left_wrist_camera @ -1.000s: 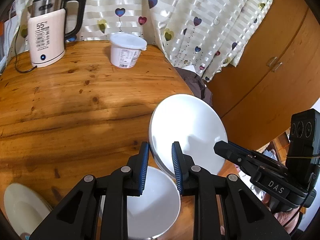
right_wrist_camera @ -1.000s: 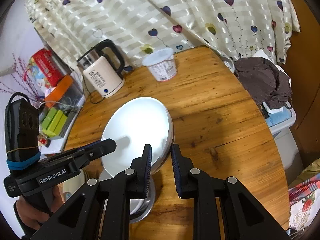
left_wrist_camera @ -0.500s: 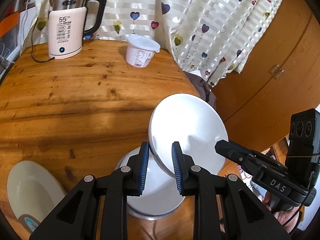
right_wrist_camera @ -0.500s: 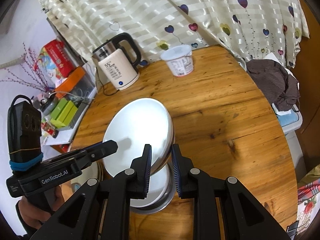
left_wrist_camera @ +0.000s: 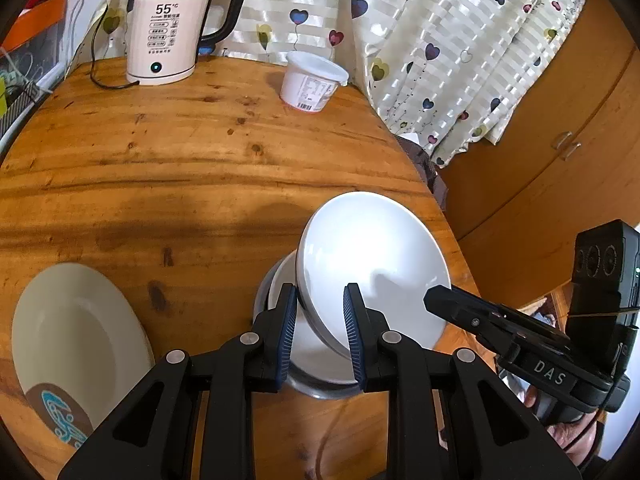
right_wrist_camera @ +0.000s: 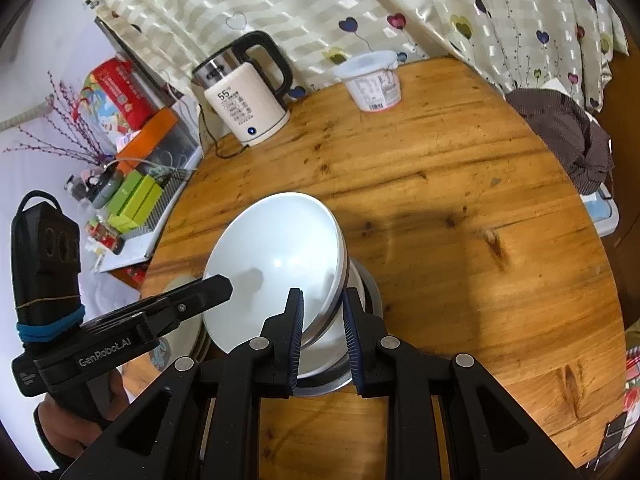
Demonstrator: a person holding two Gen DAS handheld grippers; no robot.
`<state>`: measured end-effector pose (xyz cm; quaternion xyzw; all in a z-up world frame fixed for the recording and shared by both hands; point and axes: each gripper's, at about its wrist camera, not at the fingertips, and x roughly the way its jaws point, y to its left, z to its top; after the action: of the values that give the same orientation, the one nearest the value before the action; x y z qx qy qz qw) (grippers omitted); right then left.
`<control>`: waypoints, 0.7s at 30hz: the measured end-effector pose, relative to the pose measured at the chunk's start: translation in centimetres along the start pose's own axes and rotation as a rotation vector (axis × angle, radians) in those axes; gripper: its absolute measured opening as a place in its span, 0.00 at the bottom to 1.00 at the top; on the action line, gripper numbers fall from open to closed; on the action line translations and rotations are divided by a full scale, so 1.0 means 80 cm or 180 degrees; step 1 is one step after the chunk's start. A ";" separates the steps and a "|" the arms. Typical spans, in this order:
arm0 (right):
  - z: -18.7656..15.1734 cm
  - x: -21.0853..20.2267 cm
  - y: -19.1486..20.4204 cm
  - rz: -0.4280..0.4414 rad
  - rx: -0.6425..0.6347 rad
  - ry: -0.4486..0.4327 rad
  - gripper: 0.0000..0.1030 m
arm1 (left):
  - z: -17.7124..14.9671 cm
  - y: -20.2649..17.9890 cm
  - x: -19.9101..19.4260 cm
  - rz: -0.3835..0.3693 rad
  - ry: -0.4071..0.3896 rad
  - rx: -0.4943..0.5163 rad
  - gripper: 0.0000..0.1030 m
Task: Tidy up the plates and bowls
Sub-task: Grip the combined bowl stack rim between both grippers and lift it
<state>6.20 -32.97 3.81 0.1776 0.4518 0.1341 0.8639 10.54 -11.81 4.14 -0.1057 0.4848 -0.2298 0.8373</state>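
Observation:
A white bowl [left_wrist_camera: 372, 264] hangs tilted above the table, held by its rim from two sides. My left gripper [left_wrist_camera: 320, 320] is shut on the near-left rim. On the opposite rim my right gripper [right_wrist_camera: 322, 320] is shut. Each gripper also shows in the other's view: the right gripper [left_wrist_camera: 440, 302] and the left gripper [right_wrist_camera: 222, 286]. Directly under the held bowl a second white bowl [left_wrist_camera: 316, 364] sits inside a steel bowl [right_wrist_camera: 372, 292] on the table. A cream plate [left_wrist_camera: 76, 344] with a teal pattern lies to the left.
On the round wooden table [left_wrist_camera: 180, 160] a pale kettle [left_wrist_camera: 176, 28] with its cord and a lidded white tub [left_wrist_camera: 312, 84] stand at the far edge, by the curtain. Brown cloth [right_wrist_camera: 568, 136] lies beyond the right edge. A cluttered shelf [right_wrist_camera: 132, 184] is on the left and a wooden cabinet [left_wrist_camera: 560, 120] on the right.
Both grippers have carried the white bowl across the table and slightly lower, so it now hangs over the stacked bowls. More of the cream plate has come into the left wrist view.

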 end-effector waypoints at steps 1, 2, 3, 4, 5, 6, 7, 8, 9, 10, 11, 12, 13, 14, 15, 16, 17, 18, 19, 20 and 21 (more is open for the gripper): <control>-0.001 0.001 0.000 0.0001 0.0002 0.0013 0.19 | -0.002 0.001 0.000 0.0002 0.0007 -0.0004 0.24; -0.002 0.002 0.000 0.0001 0.0006 0.0024 0.19 | -0.004 0.002 0.001 0.0007 0.0019 -0.0008 0.24; -0.003 0.003 -0.001 0.0002 0.0008 0.0033 0.19 | -0.006 0.002 0.002 0.0011 0.0031 -0.0014 0.24; -0.004 0.005 -0.001 0.0001 0.0013 0.0046 0.19 | -0.008 0.003 0.003 0.0012 0.0041 -0.0018 0.24; -0.006 0.006 -0.002 0.0003 0.0022 0.0061 0.19 | -0.010 0.004 0.003 0.0015 0.0051 -0.0021 0.24; -0.007 0.008 -0.003 0.0003 0.0029 0.0076 0.19 | -0.012 0.004 0.004 0.0017 0.0060 -0.0026 0.24; -0.006 0.009 -0.004 0.0003 0.0035 0.0090 0.19 | -0.012 0.004 0.005 0.0019 0.0068 -0.0029 0.24; -0.007 0.011 -0.006 0.0000 0.0045 0.0111 0.19 | -0.013 0.005 0.005 0.0021 0.0073 -0.0028 0.24; -0.008 0.013 -0.007 -0.0004 0.0056 0.0130 0.19 | -0.014 0.005 0.006 0.0024 0.0075 -0.0025 0.24; -0.008 0.015 -0.009 -0.0005 0.0064 0.0141 0.19 | -0.015 0.005 0.006 0.0027 0.0078 -0.0024 0.24; -0.009 0.016 -0.010 -0.0007 0.0070 0.0152 0.19 | -0.015 0.005 0.007 0.0029 0.0081 -0.0026 0.24; -0.010 0.017 -0.010 -0.0007 0.0073 0.0159 0.19 | -0.015 0.005 0.008 0.0032 0.0083 -0.0028 0.24; -0.010 0.017 -0.010 -0.0007 0.0073 0.0165 0.19 | -0.016 0.006 0.009 0.0036 0.0086 -0.0030 0.24; -0.010 0.018 -0.010 -0.0007 0.0068 0.0168 0.19 | -0.016 0.007 0.009 0.0038 0.0090 -0.0036 0.24; -0.010 0.018 -0.010 -0.0009 0.0064 0.0171 0.19 | -0.017 0.008 0.011 0.0039 0.0097 -0.0041 0.24; -0.010 0.019 -0.010 -0.0009 0.0060 0.0172 0.19 | -0.017 0.009 0.012 0.0042 0.0102 -0.0046 0.24; -0.010 0.019 -0.010 -0.0009 0.0057 0.0176 0.19 | -0.017 0.009 0.013 0.0045 0.0108 -0.0050 0.24; -0.010 0.020 -0.010 -0.0013 0.0052 0.0181 0.19 | -0.018 0.009 0.014 0.0046 0.0116 -0.0055 0.24; -0.009 0.022 -0.010 -0.0019 0.0049 0.0185 0.19 | -0.019 0.010 0.016 0.0046 0.0124 -0.0059 0.24; -0.009 0.023 -0.010 -0.0026 0.0046 0.0190 0.19 | -0.019 0.011 0.018 0.0047 0.0134 -0.0066 0.24; -0.009 0.024 -0.010 -0.0032 0.0040 0.0195 0.19 | -0.019 0.012 0.020 0.0048 0.0139 -0.0068 0.24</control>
<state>6.72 -32.84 1.67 0.1766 0.4798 0.1323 0.8492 10.15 -11.68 1.78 -0.1060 0.5061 -0.2206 0.8270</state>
